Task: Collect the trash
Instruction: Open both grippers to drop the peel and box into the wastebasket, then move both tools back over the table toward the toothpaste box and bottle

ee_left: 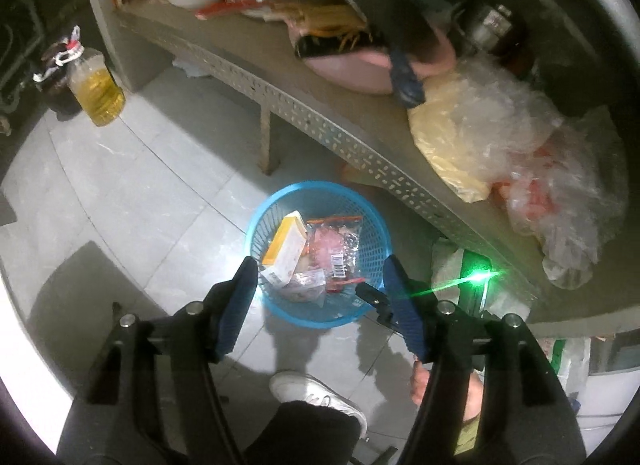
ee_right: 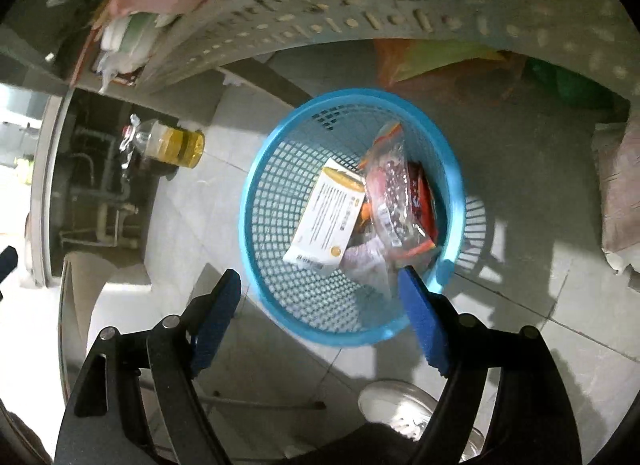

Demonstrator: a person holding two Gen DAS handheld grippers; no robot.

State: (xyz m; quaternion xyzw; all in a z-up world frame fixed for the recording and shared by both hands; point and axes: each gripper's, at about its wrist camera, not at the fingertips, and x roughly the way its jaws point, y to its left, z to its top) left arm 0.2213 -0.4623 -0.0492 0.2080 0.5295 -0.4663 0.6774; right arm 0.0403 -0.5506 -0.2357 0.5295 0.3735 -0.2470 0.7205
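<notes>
A blue basket (ee_right: 450,181) holding a box (ee_right: 326,217) and wrappers (ee_right: 390,201) is seen at frame centre, directly below both wide-open, empty grippers; the right gripper (ee_right: 320,293) is judged nearer than the left gripper (ee_left: 318,273).

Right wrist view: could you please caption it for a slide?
Open right claw above a blue basket holding a white box and plastic wrappers.
</notes>
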